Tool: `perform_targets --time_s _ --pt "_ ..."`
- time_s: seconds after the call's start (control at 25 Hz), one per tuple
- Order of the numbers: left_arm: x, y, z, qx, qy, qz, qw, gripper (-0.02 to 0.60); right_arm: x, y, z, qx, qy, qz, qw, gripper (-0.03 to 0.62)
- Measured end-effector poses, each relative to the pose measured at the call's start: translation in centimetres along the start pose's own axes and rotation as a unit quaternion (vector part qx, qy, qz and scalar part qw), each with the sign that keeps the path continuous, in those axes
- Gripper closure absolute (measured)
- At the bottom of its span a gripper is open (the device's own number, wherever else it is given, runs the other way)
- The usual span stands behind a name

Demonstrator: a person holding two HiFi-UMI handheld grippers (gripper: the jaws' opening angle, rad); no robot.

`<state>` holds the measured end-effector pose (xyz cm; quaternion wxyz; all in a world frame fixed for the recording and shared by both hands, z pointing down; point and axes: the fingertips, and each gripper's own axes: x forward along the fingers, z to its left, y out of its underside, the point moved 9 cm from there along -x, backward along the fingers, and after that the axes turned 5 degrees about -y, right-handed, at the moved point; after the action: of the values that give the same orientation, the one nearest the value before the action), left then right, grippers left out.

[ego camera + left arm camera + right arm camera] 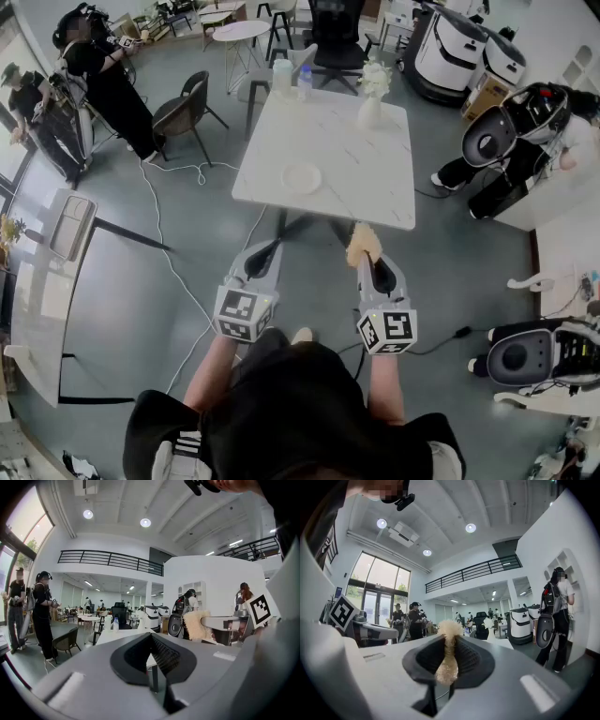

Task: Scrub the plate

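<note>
Plate (301,177) white, round, seemingly plain | left gripper (267,249) closed | right gripper (368,260) clamps fluffy scrubber (362,241)

The person wore a black short-sleeved top (300,412), with white stripes (187,448) on the dark garment below it. The left gripper (270,251) and the right gripper (368,258) were alike: smooth light grey housings, broad at the rear and tapering forward, each with a dark oval recess on top. Behind each housing sat a white cube printed with black square markers, the left cube (244,313) and the right cube (387,330). The jaw pads (164,656) were black and finely ribbed, set into black rims.
</note>
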<state>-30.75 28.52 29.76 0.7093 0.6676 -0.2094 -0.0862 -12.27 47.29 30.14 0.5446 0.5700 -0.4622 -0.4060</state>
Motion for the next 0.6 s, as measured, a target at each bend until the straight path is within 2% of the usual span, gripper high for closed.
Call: perform_targets --time_s 0.6 --pt "0.8 -0.2 -0.5 -0.004 0.001 0.000 1.0000 0.575 0.1 -0.1 -1.1 0.012 -0.002 -0.005 1.000 0.545"
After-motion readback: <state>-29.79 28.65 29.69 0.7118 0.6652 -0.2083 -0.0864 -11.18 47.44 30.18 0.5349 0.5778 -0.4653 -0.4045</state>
